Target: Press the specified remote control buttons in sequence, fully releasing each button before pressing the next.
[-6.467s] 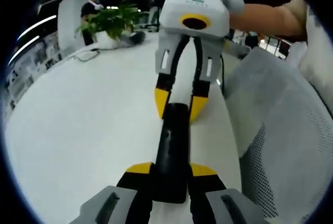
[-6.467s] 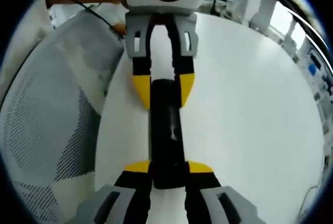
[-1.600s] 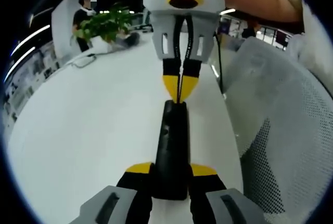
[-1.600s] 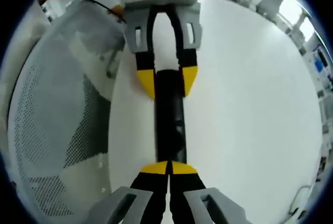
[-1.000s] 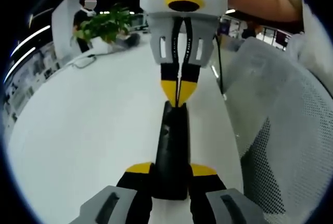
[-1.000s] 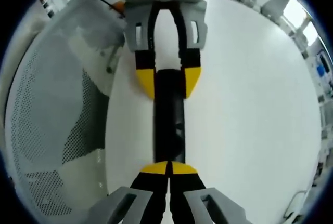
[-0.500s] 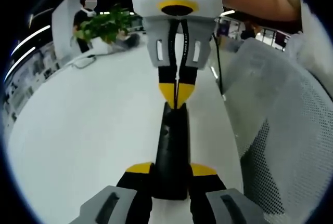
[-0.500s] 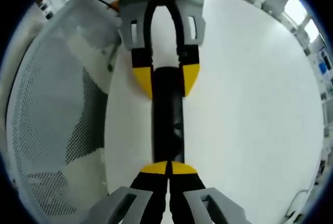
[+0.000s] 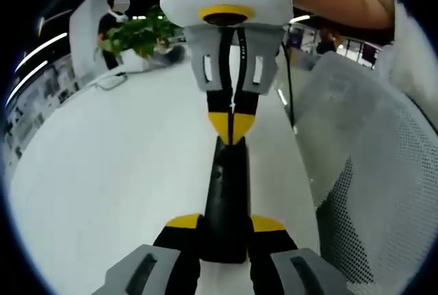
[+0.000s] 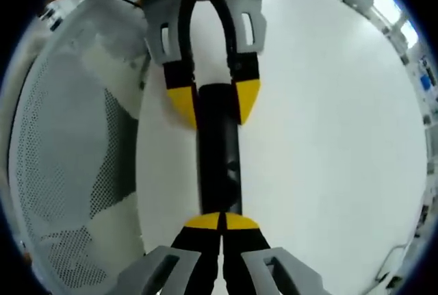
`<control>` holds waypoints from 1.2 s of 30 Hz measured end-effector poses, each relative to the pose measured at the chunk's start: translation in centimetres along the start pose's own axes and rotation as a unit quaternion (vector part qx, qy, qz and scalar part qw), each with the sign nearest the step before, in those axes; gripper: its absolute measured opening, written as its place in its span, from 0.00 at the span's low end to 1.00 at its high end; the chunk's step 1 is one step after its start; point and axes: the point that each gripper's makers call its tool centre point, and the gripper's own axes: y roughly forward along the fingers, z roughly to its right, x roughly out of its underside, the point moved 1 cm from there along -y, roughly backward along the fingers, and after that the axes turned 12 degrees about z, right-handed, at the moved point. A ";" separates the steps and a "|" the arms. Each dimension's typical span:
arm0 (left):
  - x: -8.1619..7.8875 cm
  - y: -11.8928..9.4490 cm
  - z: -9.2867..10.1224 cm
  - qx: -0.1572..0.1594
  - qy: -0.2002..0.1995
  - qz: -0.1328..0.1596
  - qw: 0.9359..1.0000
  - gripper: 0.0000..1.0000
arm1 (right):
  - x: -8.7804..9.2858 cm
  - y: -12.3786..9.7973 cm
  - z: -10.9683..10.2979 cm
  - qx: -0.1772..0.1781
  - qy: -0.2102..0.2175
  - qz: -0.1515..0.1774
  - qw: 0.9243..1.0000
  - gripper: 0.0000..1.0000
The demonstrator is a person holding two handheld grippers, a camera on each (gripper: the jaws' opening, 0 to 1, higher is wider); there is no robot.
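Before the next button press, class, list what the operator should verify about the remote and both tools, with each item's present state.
1. Left tool clamped on the black remote: ok.
2. Right tool shut, tips together for pressing: ok.
3. Right tool tips meet the remote's end: ok by position; actual contact cannot tell.
4. Previous button fully released: cannot tell.
5. Remote over the white table, in view: ok.
6. Which button lies under the tips: cannot tell.
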 end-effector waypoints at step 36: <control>0.0 0.1 0.0 0.000 0.001 -0.004 1.000 0.25 | -1.9 -2.4 0.0 0.021 -0.002 0.071 0.997 0.00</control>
